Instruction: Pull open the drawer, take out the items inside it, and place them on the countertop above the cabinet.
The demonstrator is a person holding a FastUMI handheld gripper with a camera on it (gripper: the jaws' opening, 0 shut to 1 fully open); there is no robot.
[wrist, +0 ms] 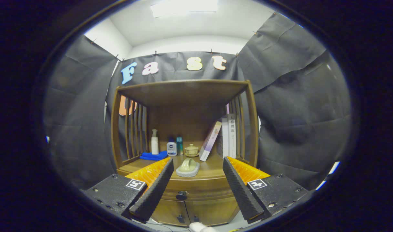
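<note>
The drawer [183, 190] is seen closed, its knob [181, 195] between the spread fingers of the gripper [196, 190]. A cup [188, 165] lies on the countertop [212, 169]; either stage fits.

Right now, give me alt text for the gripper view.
The gripper, jaws open and holding nothing, faces a wooden cabinet whose drawer is shut, its dark knob between the jaws. On the countertop stand bottles, books and a cup.
</note>
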